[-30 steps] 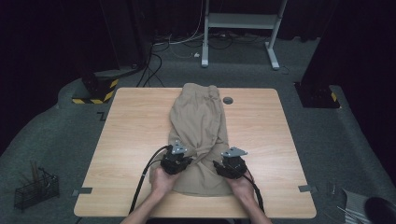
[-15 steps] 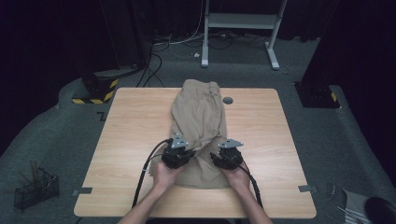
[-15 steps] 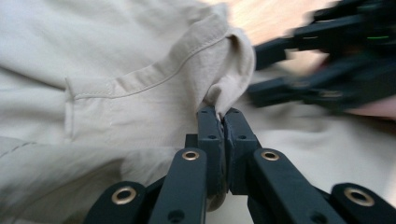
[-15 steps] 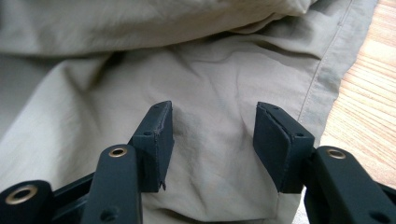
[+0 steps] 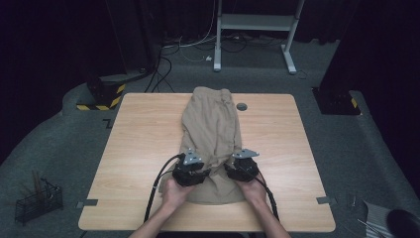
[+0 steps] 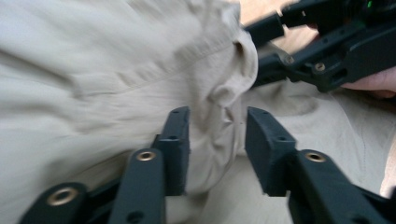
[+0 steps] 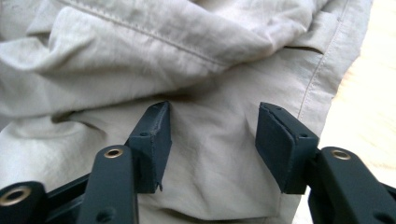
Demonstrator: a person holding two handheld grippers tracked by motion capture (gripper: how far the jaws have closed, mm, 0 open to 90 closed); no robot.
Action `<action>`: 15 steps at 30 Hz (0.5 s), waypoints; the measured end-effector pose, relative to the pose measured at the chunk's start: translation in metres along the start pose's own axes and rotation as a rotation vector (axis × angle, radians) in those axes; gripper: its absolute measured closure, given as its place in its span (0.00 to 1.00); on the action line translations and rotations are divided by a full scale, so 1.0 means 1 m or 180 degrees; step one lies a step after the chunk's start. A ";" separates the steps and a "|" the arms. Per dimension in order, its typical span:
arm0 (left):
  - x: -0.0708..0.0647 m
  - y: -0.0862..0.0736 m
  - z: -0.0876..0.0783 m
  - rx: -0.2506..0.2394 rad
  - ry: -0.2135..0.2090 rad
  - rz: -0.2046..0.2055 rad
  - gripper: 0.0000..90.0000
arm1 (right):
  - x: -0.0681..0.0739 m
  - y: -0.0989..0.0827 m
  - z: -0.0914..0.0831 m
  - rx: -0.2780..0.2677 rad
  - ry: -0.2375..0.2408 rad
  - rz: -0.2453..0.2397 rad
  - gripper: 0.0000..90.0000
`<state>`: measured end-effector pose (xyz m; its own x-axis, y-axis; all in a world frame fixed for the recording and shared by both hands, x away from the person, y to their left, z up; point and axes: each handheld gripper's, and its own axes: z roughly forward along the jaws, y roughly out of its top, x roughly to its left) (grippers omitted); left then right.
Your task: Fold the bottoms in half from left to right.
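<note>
letting go of the beige trousers lying down the middle of the tabletop toward its near edge, left tool just opening around a fold, right tool open, risking snagging and undoing that fold.

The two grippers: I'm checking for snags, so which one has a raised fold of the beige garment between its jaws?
The left gripper: a bunched ridge of the beige garment stands between its open jaws. The right gripper spans flat cloth.

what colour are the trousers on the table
Plain beige or khaki, no pattern; the trousers show best in the right gripper view, with matching stitched seams.
</note>
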<state>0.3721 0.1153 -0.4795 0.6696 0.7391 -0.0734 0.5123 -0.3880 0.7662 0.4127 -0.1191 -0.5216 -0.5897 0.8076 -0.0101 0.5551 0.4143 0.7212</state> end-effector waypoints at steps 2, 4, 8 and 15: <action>0.004 0.000 -0.009 -0.0046 0.0085 0.0025 0.59 | -0.002 -0.001 -0.004 0.0043 -0.0022 0.0046 0.49; 0.006 0.000 -0.014 -0.0069 0.0131 0.0024 0.57 | -0.003 -0.002 -0.006 0.0054 -0.0020 0.0076 0.50; 0.026 -0.003 -0.031 -0.0167 0.0244 -0.0164 0.54 | -0.012 -0.003 -0.025 -0.0003 -0.0021 0.0153 0.55; 0.048 -0.015 -0.040 -0.0153 0.0398 -0.0384 0.50 | -0.019 0.007 -0.050 -0.0192 0.0008 0.0191 0.57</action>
<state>0.3746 0.1786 -0.4690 0.5312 0.8426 -0.0889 0.5566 -0.2680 0.7864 0.3985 -0.1519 -0.4817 -0.5578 0.8292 0.0361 0.5532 0.3390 0.7609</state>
